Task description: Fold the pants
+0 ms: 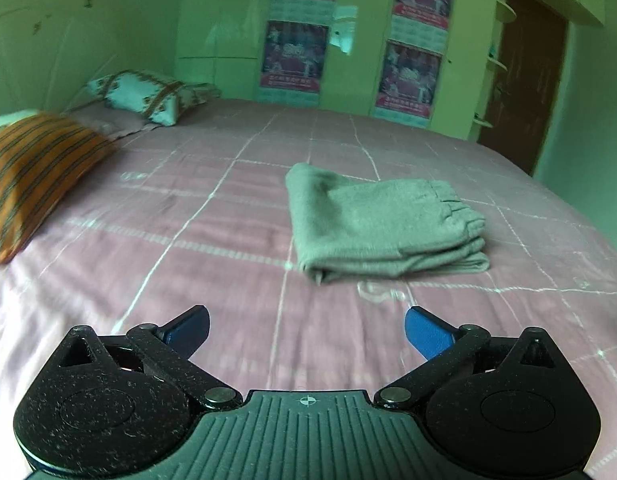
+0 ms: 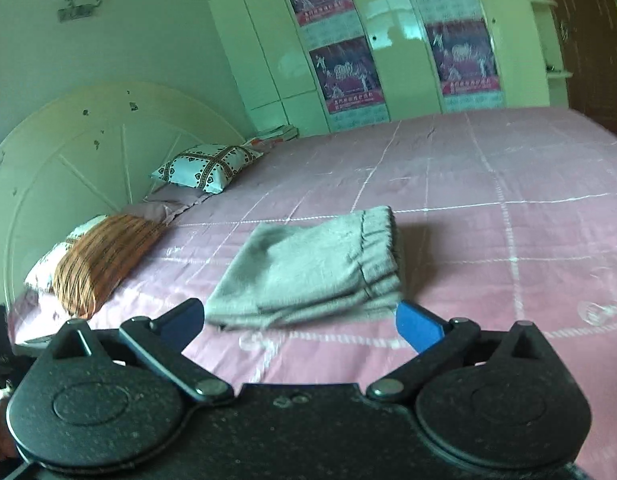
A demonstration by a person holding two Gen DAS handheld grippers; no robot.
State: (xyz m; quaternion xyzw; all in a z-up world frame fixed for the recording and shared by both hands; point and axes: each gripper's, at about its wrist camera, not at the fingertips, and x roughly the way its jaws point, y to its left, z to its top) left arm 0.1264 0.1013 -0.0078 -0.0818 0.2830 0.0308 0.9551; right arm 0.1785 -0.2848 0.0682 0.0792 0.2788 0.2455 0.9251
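Grey knit pants point(image 1: 382, 224) lie folded on the pink checked bed point(image 1: 188, 240); left tongs point(image 1: 307, 330) and right tongs point(image 2: 300, 322) gape empty.

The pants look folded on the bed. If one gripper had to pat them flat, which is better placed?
Probably the right gripper: the pants lie straight ahead by its open fingertips. The left gripper, also open, sees them farther off, to one side.
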